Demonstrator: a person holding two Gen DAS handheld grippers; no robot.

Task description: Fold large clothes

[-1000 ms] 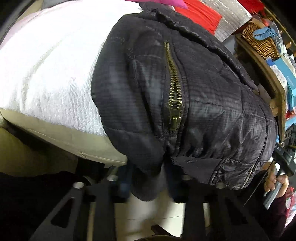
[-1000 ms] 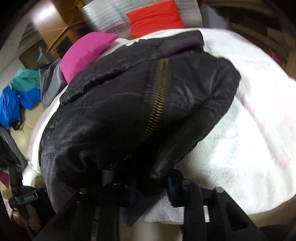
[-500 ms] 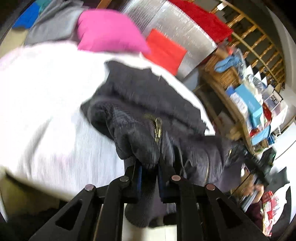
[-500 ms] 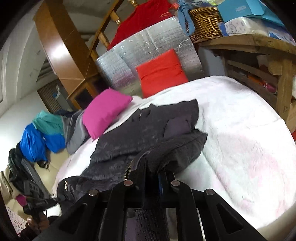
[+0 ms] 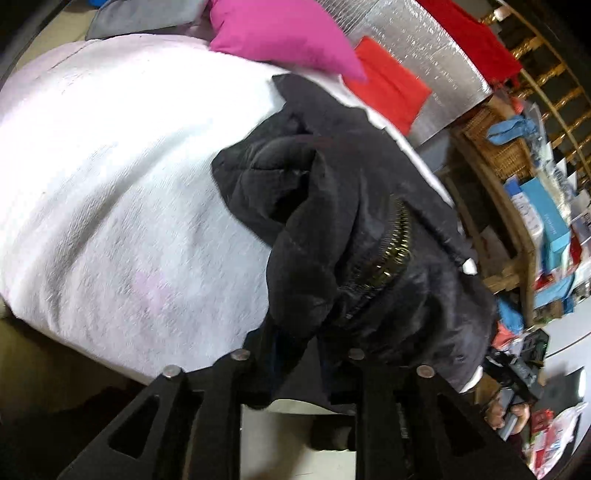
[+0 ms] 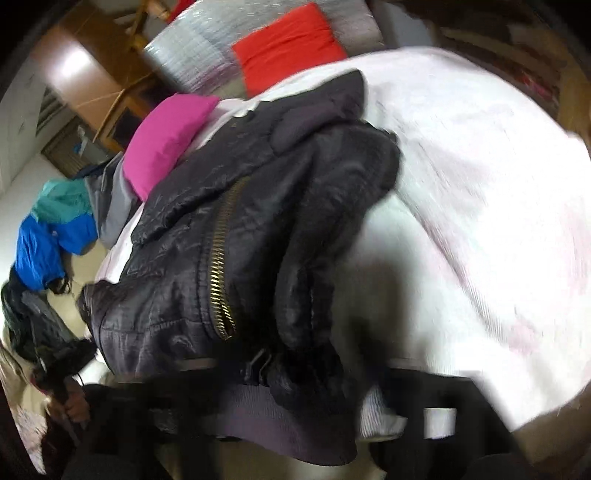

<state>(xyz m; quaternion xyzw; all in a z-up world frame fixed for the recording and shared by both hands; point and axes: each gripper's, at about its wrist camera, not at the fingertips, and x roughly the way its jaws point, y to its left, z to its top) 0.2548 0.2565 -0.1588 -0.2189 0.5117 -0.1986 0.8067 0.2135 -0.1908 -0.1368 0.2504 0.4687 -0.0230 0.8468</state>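
The black quilted jacket lay bunched on the white towel-like cover of the bed, folded over itself so that its brass zipper ran along the top of the heap. In the left wrist view the left gripper sat at the near edge of the garment; its jaws were opening, and a dark flap of the jacket hung down between the two fingers, though whether the pads still pressed on the cloth could not be told. Beyond the fingertips and to their left the white cover stretched away bare, and farther ahead lay a pink cushion and a red cushion. In the right wrist view the picture was smeared with motion. The right gripper had its jaws opening wide, and the jacket's ribbed hem draped loosely across the space between them, apparently let go. The zipper ran away from the fingers toward the pink cushion, with the red cushion beyond it. To the left of the fingers a blue and teal garment lay heaped.
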